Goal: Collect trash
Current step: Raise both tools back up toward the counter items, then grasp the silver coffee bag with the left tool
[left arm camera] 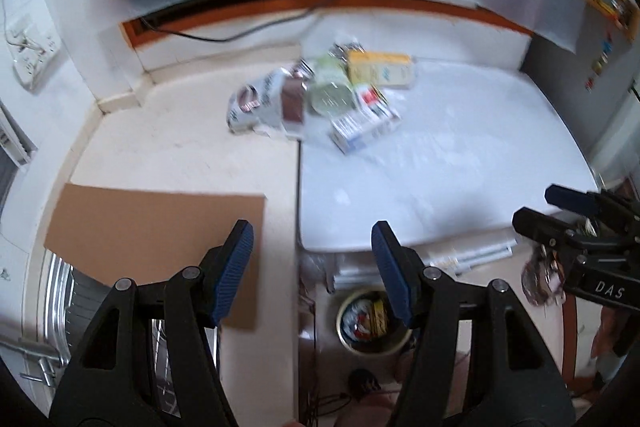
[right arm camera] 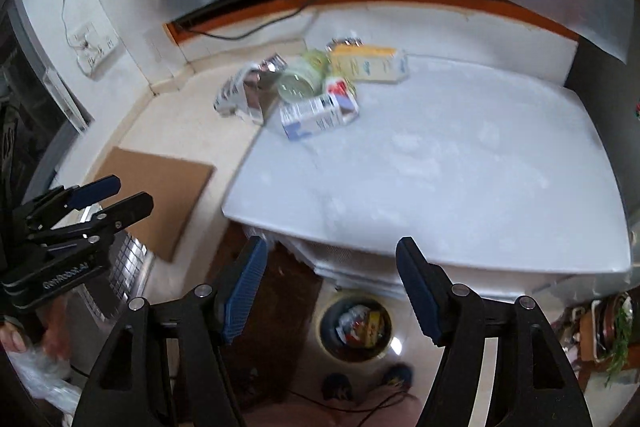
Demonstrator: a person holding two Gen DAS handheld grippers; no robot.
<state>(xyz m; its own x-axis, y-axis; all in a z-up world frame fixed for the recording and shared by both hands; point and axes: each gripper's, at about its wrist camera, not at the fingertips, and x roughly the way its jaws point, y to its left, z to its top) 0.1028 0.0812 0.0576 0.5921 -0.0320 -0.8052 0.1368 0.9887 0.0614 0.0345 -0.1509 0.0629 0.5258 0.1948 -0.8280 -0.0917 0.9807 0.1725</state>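
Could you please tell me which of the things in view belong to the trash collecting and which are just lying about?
Part of the job:
- pile of trash: boxes, crumpled wrappers and a round lid
- bin on the floor, already holding some trash
- left gripper and right gripper, both open and empty

Just lying about:
- cardboard sheet
- black cable by the wall
- wall socket

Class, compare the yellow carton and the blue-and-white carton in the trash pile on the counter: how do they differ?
The yellow carton lies at the back of the pile, nearer the wall; the blue-and-white carton lies at the front. The yellow carton is yellow and cream, while the blue-and-white carton has a red patch at one end. Both lie on their sides on the white surface, untouched.
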